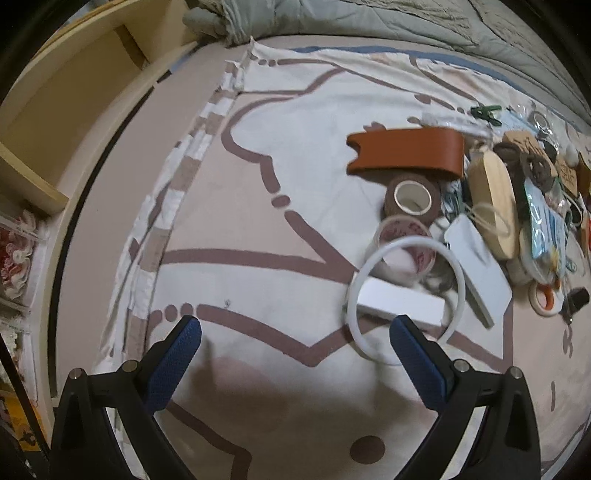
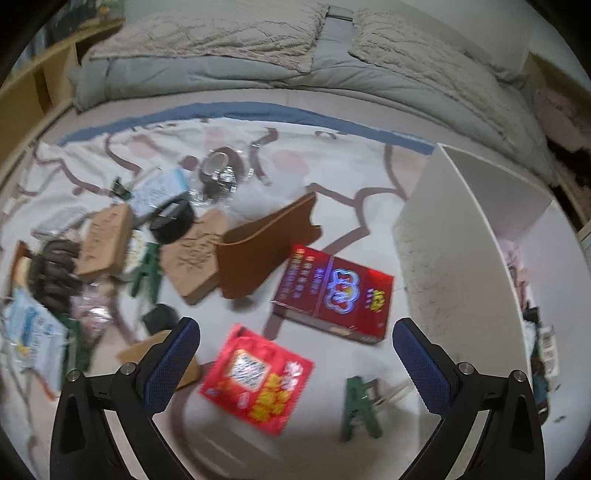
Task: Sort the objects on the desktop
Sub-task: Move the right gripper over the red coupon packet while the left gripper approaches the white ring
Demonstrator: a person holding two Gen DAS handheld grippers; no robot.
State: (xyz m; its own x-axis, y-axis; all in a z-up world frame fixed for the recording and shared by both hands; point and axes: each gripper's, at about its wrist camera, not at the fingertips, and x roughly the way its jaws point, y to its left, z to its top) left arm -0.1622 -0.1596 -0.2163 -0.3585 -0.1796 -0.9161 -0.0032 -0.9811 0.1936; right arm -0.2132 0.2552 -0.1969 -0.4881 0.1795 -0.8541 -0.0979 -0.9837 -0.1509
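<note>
We see the left gripper (image 1: 295, 334) with its blue-padded jaws spread wide, nothing between them, hovering over a white bedsheet with brown line pattern (image 1: 280, 155) on a bed. Just ahead of its right jaw lies a thin white plastic ring (image 1: 459, 271), with a long white rectangular box (image 1: 400, 302) lying across it. A clear tape roll with reddish print (image 1: 404, 240) sits at the ring's far edge, and a brown tape roll with a white core (image 1: 413, 199) is just behind that. Further back lies a curved tan leather piece (image 1: 406, 153). To the right is a dense pile: a flat white box (image 1: 478, 267), a round pale wooden disc (image 1: 498, 206), a green clip (image 1: 485, 112), and small items too cluttered to name. A grey quilt (image 1: 369, 18) is bunched at the far edge of the bed.

The right gripper (image 2: 295, 334) also has its jaws spread apart and empty. Between and below them lies a red printed foil packet (image 2: 256, 380); a red rectangular box with a blue and gold logo (image 2: 334, 295) is just beyond. A green plastic clothes peg (image 2: 360, 410) stands near the right jaw. An open white storage box (image 2: 458, 236) sits at the right, with some things inside we can't make out. A brown leather pouch (image 2: 266, 247) touches the red box's far corner, beside brown cardboard pieces (image 2: 192, 258) and a black ring-shaped object (image 2: 173, 221). This view is blurred
</note>
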